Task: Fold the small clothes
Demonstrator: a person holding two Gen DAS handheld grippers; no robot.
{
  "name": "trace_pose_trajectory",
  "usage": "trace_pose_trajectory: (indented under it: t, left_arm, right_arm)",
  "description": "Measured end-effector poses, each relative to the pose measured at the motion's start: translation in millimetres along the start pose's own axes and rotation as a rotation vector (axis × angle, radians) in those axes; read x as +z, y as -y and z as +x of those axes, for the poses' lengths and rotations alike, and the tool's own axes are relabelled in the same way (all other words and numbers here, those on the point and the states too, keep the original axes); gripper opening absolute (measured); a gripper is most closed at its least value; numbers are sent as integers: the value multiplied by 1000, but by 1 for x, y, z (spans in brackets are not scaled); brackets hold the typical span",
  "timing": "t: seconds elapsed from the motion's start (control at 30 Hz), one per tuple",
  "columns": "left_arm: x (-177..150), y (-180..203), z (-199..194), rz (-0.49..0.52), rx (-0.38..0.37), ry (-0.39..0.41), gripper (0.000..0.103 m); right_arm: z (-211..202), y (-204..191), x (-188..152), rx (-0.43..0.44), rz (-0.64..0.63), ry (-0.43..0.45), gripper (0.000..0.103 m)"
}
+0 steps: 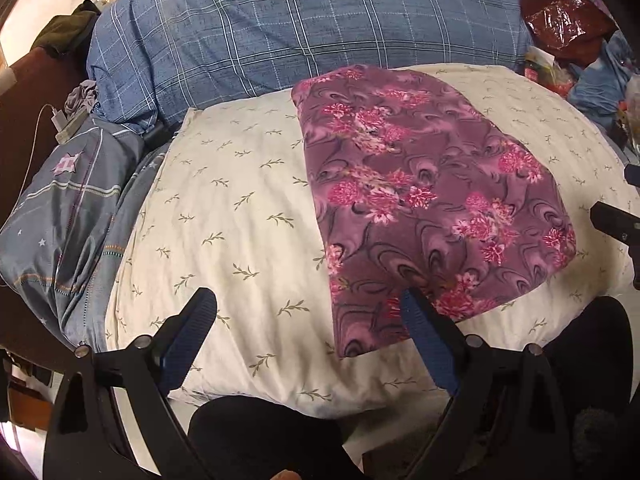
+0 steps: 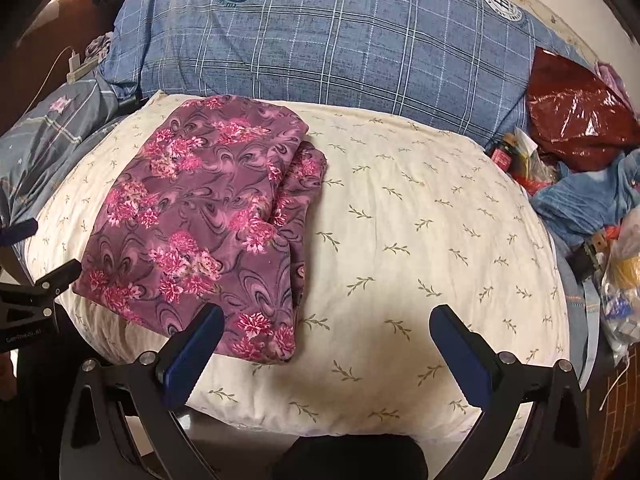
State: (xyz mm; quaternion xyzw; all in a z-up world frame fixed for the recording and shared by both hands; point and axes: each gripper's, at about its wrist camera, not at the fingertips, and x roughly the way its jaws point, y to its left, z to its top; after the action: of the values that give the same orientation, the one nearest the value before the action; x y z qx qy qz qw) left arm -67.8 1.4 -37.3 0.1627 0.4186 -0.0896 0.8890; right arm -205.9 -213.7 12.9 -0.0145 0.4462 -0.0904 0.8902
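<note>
On the cream leaf-print pillow [image 2: 420, 216], toward its left half as the right wrist view shows it: one purple floral garment [image 2: 200, 216], lying flat in a compact oblong packet, its layered folded edges visible along the right side and its near end close to the pillow's front edge. Condition: appears already folded at least twice; corners roughly square, top layer smooth, no loose sleeve or leg trailing. Left gripper [image 1: 308, 340]: jaws spread wide and empty, hovering over the pillow's front edge, the right-hand finger just over the garment's near corner. Right gripper [image 2: 328, 344]: jaws likewise parted and holding nothing, poised over bare pillow just beside the garment's near right corner. Behind the pillow: blue plaid bedding [image 2: 320, 48] with a round crest. Off the pillow's right edge: a dark red plastic bag [image 2: 576, 116] and mixed clutter, including a blue cloth [image 2: 592, 196] that may or may not be awaiting folding; cannot tell. Judgement: this piece looks finished or within one last tidy or fold; remaining work is probably setting it aside and fetching any next item.
</note>
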Motion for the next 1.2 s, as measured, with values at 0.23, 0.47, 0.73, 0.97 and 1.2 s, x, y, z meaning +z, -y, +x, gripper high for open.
trace_pose_trajectory:
  t: [0.23, 0.47, 0.73, 0.97, 1.2]
  left_arm:
    - [-1, 1, 2, -1, -32, -17, 94]
    - [-1, -10, 8, -48, -36, -44, 94]
    - [1, -17, 16, -92, -66, -77, 94]
    - [0, -2, 18, -42, -87, -82, 94]
    - [1, 1, 15, -35, -99, -74, 94]
  right_arm:
    - [0, -2, -1, 4, -11, -4, 103]
    - [2, 3, -4, 29, -1, -1, 103]
    - [7, 7, -4, 80, 10, -8, 103]
    - [15, 4, -4, 48, 0, -32, 103]
    - [17, 5, -5, 40, 5, -40, 103]
